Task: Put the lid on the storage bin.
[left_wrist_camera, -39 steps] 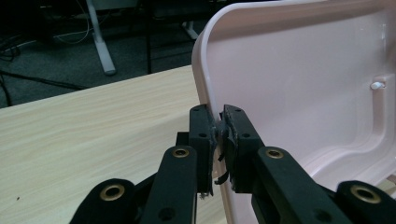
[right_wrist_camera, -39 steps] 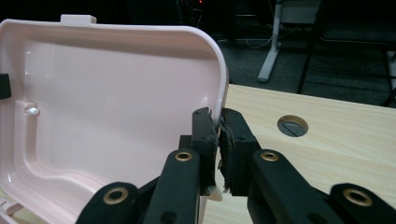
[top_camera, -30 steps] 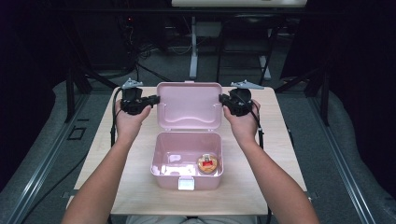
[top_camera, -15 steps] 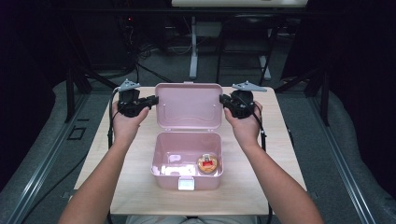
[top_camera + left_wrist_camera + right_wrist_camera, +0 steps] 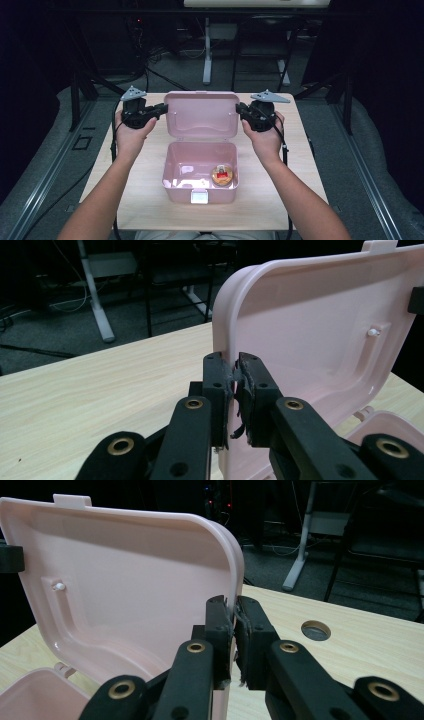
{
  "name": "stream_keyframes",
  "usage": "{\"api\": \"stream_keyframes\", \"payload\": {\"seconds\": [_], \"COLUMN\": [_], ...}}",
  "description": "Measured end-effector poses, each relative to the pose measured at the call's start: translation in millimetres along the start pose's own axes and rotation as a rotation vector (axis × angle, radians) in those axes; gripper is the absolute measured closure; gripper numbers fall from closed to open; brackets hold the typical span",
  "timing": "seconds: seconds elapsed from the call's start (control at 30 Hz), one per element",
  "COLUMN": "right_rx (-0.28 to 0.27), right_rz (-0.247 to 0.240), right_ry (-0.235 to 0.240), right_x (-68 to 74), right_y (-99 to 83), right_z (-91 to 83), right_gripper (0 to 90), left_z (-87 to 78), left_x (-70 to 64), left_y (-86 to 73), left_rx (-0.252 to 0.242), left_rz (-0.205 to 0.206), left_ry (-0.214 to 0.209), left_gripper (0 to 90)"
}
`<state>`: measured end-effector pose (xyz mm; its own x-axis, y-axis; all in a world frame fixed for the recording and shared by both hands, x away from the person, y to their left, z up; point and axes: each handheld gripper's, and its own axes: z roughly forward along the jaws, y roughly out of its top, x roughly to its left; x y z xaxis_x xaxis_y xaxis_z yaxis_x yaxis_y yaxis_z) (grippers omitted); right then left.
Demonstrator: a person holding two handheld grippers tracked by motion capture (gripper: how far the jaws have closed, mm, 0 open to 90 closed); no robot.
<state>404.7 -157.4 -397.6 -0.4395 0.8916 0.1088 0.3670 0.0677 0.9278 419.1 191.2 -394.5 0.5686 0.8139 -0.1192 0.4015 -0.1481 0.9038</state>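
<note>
1. Presently, a pink box (image 5: 200, 175) is seen standing at the middle of the desk (image 5: 140, 200), with its hinged lid (image 5: 201, 116) raised upright behind the open tub.
2. The left tongs (image 5: 162, 107) are clenched on the lid's left edge; in the left gripper view the rim of the lid (image 5: 320, 340) is pinched between the two black jaws of the left tongs (image 5: 235, 371).
3. The right tongs (image 5: 239, 106) are likewise clenched on the right edge, as confirmed in the right gripper view, where the lid's rim (image 5: 150, 580) is nipped between the jaws of the right tongs (image 5: 234, 611).
4. The lid is gripped at matching heights on both sides; this is judged to keep the swing about the hinge even, so that no twist is put on the thin plastic.
5. A small round object (image 5: 222, 175), red and orange, is noted inside the tub at its front right corner, well below the rim, so the lid's path is judged not to be obstructed by it.
6. A white latch (image 5: 199, 197) is seen at the tub's front wall, unfastened.
7. Whether the lid is being opened or closed cannot be told from the grip alone.
</note>
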Motion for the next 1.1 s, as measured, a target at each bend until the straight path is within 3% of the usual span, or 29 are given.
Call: {"api": "stream_keyframes", "payload": {"seconds": [0.73,1.1], "right_rx": [-0.026,-0.02], "right_rz": [-0.032,-0.04], "right_ry": [0.041,0.058], "right_x": [10.0,14.5], "right_y": [-7.7,-9.9], "right_z": [-27.6,-39.0], "right_gripper": [82.1,81.7], "left_z": [-26.5,-37.2], "left_x": [-16.3,-20.8], "left_y": [-9.1,-14.5], "left_rx": [-0.024,-0.026], "left_rz": [0.054,0.056], "left_ry": [-0.018,-0.039], "left_gripper": [81.0,80.6]}}
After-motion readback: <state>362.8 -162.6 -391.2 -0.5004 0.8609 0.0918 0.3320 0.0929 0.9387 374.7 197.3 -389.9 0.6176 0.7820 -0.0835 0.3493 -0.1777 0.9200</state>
